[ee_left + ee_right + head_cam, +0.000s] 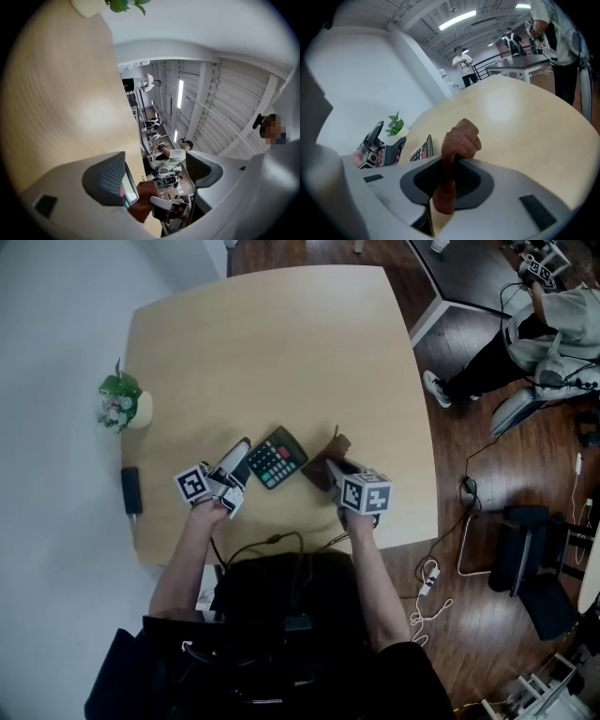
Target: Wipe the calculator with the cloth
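Observation:
A dark calculator (pixel 277 457) with red and green keys lies tilted on the light wooden table (pixel 281 343). My left gripper (pixel 241 471) stands open at its left side, with one finger (pixel 110 180) close against the calculator's edge (pixel 130 188); the other finger (pixel 205 168) stands well apart. Just right of the calculator, my right gripper (pixel 325 471) is shut on a bunched brown cloth (pixel 331 452). In the right gripper view the cloth (pixel 461 138) sticks up from the jaws (pixel 447 176), and the calculator (pixel 423 149) shows to the left.
A small potted plant (pixel 122 404) stands at the table's left edge, and a black slab-shaped object (pixel 130 490) lies nearer the front left corner. Cables (pixel 272 542) run over the front edge. A seated person (pixel 544 343) is off to the far right.

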`<state>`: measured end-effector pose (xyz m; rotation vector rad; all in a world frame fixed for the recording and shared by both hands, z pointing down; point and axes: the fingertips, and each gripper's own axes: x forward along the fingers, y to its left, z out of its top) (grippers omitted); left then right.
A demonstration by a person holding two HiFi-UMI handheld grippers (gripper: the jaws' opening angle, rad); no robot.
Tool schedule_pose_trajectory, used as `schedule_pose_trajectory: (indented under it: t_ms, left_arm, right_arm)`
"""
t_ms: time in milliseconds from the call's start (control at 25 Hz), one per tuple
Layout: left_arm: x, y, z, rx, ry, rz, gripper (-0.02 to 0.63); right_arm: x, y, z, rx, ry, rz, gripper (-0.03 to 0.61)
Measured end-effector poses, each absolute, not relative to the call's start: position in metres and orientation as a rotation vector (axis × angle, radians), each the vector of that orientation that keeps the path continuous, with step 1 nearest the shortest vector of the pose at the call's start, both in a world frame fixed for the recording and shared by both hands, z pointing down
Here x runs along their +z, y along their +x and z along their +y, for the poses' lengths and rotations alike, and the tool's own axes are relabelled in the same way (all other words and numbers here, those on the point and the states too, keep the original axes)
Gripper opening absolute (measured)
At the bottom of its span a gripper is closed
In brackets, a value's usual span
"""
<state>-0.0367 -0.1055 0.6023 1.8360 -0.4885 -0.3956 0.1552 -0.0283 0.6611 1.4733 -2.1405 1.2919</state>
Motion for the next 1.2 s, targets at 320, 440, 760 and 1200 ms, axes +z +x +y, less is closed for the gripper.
schedule_pose_trajectory:
  t_ms: [320, 440, 760, 1200]
  left_arm:
    - [0.632, -0.072, -0.129, -0.164, 1.961, -0.593, 0.403]
    - [0.651, -0.069, -0.129, -0.095, 1.970, -0.559, 0.403]
    - [0.653, -0.045, -0.103, -0.192, 1.881, -0.386, 0.395]
    - [0.657, -0.087, -0.118, -0.358, 1.817, -0.570, 0.371]
  right_arm:
    - [0.677, 0.127, 0.039, 1.504, 1.218, -2.111, 0.061]
    - [0.685, 0.104, 0.045, 1.522, 1.134, -2.095, 0.061]
    - [0.707, 0.075, 0.019, 1.459, 1.136, -2.070, 0.063]
    - [0.688, 0.085, -0.108, 1.114, 1.191, -2.123, 0.063]
